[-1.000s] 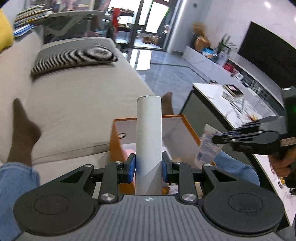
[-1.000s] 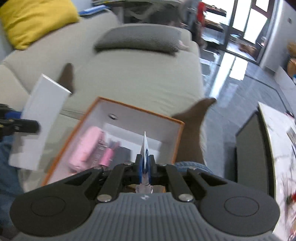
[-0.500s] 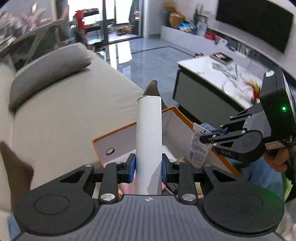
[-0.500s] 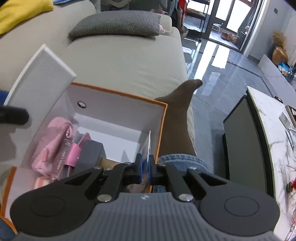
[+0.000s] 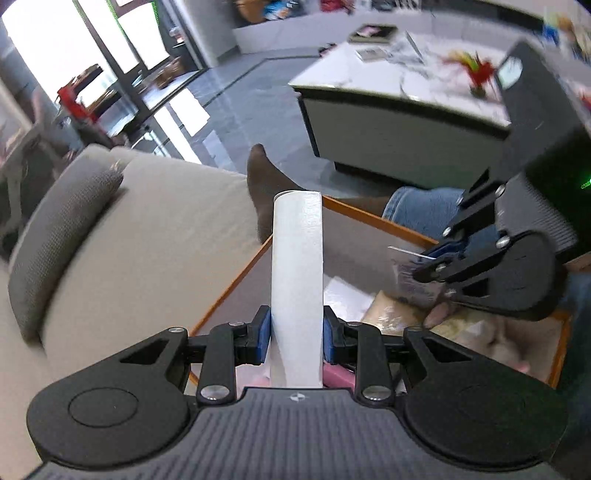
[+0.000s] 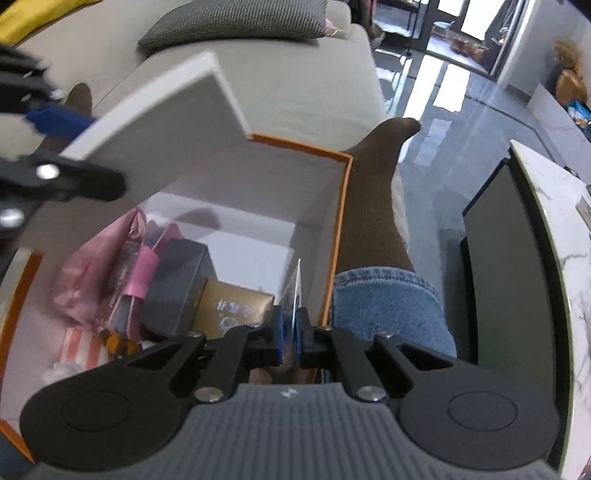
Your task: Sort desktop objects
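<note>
My left gripper [image 5: 296, 334] is shut on a flat white box [image 5: 296, 280], held upright over an open orange storage box [image 5: 373, 218]; the white box also shows in the right wrist view [image 6: 147, 155]. My right gripper [image 6: 291, 334] is shut on a thin squeezed tube [image 6: 295, 295], seen edge-on, low inside the orange box [image 6: 341, 229] near its right wall. In the left wrist view the right gripper [image 5: 436, 258] holds the tube [image 5: 413, 273] over the box. Inside lie a pink pouch [image 6: 96, 273], a grey box [image 6: 173, 284] and a gold box [image 6: 232, 306].
The orange box rests on the person's lap on a beige sofa [image 5: 147, 236] with a grey cushion [image 6: 236, 18]. A socked foot [image 6: 384, 177] and jeans leg [image 6: 388, 306] lie right of the box. A marble-topped coffee table [image 5: 399, 85] stands across the floor.
Both grippers have moved lower and closer over the orange box. The tube has gone down into the box's right side. The white box now hangs over the box's left part.
</note>
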A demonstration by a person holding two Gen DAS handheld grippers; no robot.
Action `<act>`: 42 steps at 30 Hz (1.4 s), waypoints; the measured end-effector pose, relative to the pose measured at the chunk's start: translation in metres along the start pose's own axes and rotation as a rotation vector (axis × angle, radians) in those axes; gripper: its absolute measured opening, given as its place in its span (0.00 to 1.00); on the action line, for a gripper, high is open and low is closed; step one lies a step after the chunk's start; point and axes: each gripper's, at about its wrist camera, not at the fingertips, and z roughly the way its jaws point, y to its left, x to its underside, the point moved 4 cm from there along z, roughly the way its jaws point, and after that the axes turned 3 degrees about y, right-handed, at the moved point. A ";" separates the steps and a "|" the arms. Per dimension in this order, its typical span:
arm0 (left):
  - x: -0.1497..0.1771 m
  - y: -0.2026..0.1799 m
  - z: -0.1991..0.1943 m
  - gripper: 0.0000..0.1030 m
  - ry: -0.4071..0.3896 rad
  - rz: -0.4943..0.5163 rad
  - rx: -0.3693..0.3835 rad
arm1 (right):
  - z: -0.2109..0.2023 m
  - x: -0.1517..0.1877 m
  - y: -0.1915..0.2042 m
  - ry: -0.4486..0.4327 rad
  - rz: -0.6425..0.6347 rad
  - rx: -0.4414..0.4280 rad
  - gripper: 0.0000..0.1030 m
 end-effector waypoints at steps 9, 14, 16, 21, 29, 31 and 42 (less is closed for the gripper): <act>-0.016 -0.013 0.043 0.31 0.074 0.238 -0.037 | -0.042 -0.014 -0.005 -0.135 -0.162 -0.024 0.28; -0.018 -0.021 0.064 0.31 0.103 0.359 -0.005 | -0.033 -0.031 -0.007 -0.169 -0.286 -0.046 0.29; -0.018 -0.024 0.072 0.31 0.107 0.407 0.014 | -0.025 -0.035 -0.006 -0.170 -0.363 -0.046 0.37; -0.015 -0.017 0.097 0.31 0.148 0.439 0.040 | -0.008 -0.044 -0.005 -0.161 -0.486 -0.078 0.37; 0.003 -0.001 0.128 0.31 0.200 0.464 0.071 | 0.021 -0.057 0.007 -0.136 -0.595 -0.113 0.35; 0.005 0.002 0.134 0.31 0.210 0.466 0.087 | 0.027 -0.060 0.008 -0.123 -0.605 -0.121 0.32; 0.010 0.009 0.146 0.33 0.178 0.519 0.137 | 0.052 -0.065 0.017 -0.071 -0.648 -0.132 0.31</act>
